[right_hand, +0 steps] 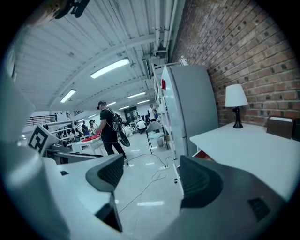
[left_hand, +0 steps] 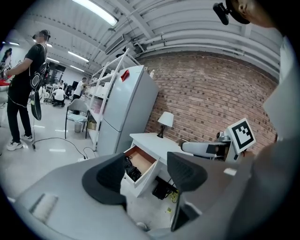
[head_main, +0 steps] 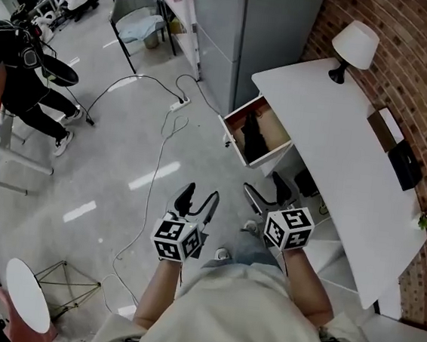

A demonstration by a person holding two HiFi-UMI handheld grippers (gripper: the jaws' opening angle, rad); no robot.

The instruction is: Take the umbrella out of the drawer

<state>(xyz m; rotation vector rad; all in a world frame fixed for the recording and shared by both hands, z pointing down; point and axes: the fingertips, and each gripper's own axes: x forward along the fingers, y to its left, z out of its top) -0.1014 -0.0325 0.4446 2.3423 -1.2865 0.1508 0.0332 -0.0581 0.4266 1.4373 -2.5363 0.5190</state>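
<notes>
My left tool (head_main: 197,200) and my right tool (head_main: 266,193) both hang close in front of me over the floor, each with its jaws spread apart and nothing held between them. The drawer (head_main: 236,140) stands pulled out from the end of the white surface (head_main: 339,134), on the side nearest the grey fridge (head_main: 244,25). The umbrella (head_main: 253,139) lies inside that drawer as a dark shape against the wooden bottom, ahead of both tools and well apart from them.

Along my left tool (left_hand: 145,176) the open drawer (left_hand: 142,158) shows in the gap between the jaws, farther off, with the umbrella (left_hand: 132,172) dark in its near end. My right tool (right_hand: 154,176) points past the drawer toward the open room; the edge of the surface (right_hand: 248,150) runs along its right side. A lamp (head_main: 353,46) stands at the far end of the surface by the brick wall, and a cable (head_main: 152,175) trails over the floor to the left of my tools.
</notes>
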